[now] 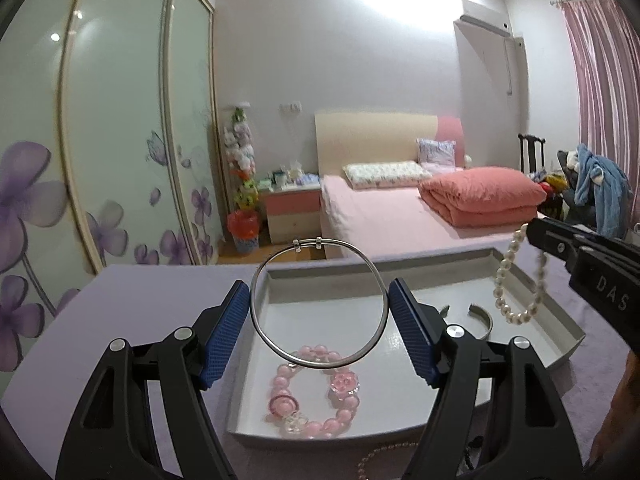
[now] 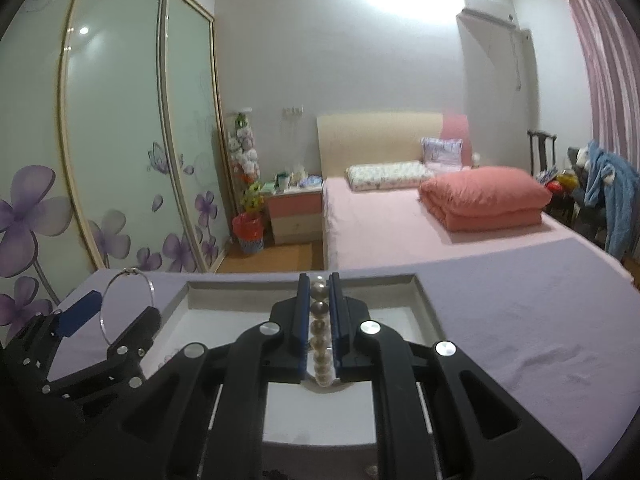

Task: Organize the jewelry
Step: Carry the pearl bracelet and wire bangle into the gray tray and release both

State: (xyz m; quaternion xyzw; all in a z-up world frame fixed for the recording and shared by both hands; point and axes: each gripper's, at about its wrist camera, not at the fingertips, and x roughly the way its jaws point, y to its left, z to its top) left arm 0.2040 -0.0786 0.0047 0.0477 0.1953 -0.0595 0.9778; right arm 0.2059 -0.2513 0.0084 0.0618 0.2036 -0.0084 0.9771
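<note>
My left gripper (image 1: pixel 319 304) is shut on a thin silver bangle (image 1: pixel 380 276), its blue pads pressing the ring's two sides above the grey tray (image 1: pixel 568 334). In the tray lie a pink bead bracelet (image 1: pixel 344 408) and a silver cuff (image 1: pixel 486 318). My right gripper (image 2: pixel 319 284) is shut on a white pearl bracelet (image 2: pixel 320 344), which hangs as a loop (image 1: pixel 502 276) from its tip over the tray's right part. The right wrist view shows the left gripper (image 2: pixel 116 312) with the bangle (image 2: pixel 151 288) at the left.
The tray (image 2: pixel 424 304) rests on a lilac cloth (image 2: pixel 520 320) over the table. A beaded strand (image 1: pixel 380 456) lies on the cloth in front of the tray. Beyond the table are a pink bed (image 1: pixel 400 216), a wardrobe (image 1: pixel 120 140) and a cluttered chair (image 1: pixel 592 184).
</note>
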